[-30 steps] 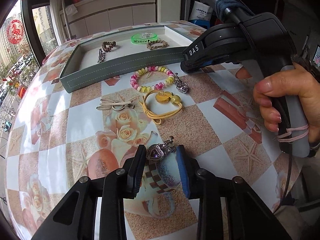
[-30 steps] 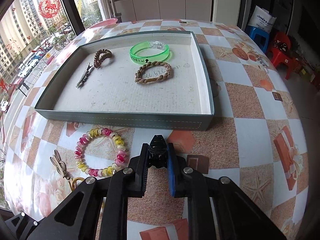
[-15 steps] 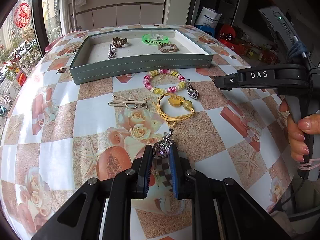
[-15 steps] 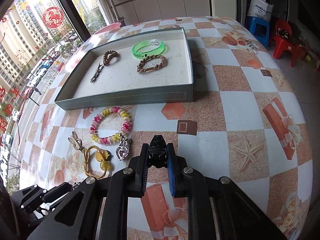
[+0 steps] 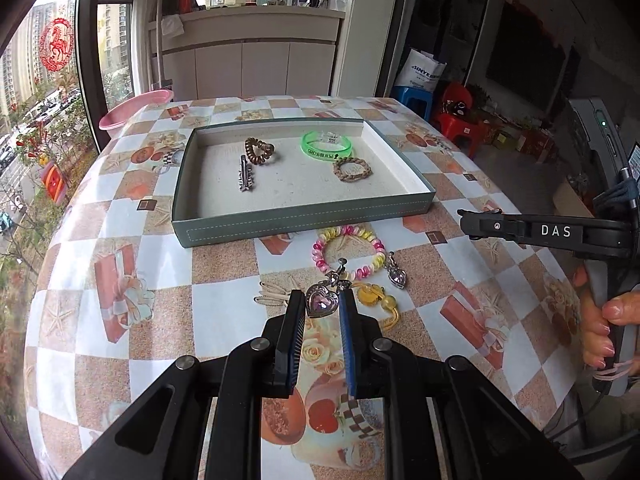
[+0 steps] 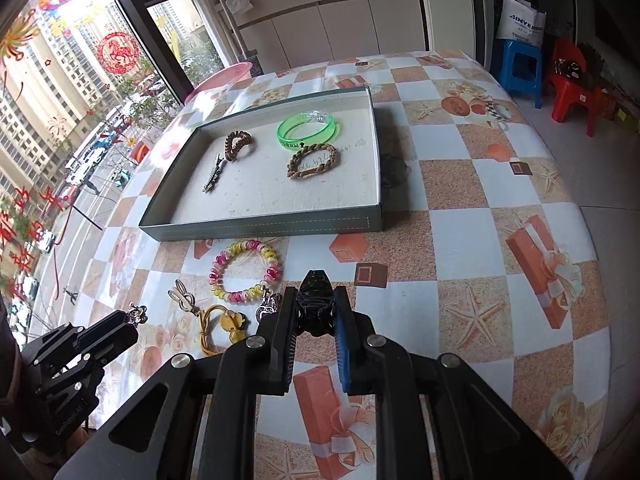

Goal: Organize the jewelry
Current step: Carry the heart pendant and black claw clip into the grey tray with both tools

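The left gripper (image 5: pixel 322 304) clamps a silver heart-shaped pendant (image 5: pixel 321 303); the right gripper (image 6: pixel 314 306), marked "DAS", pinches a black hair claw clip (image 6: pixel 316 304).

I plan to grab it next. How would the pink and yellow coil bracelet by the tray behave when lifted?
The coil bracelet looks like springy plastic spiral, so probably light and stretchy, sagging rather than holding its ring. Its glossy loops may slip between pads. A heart charm lies against it and might get dragged.

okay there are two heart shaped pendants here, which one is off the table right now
The silver heart pendant with the pink stone, pinched in the left gripper. The other silver heart pendant lies on the table beside the pink-and-yellow coil bracelet.
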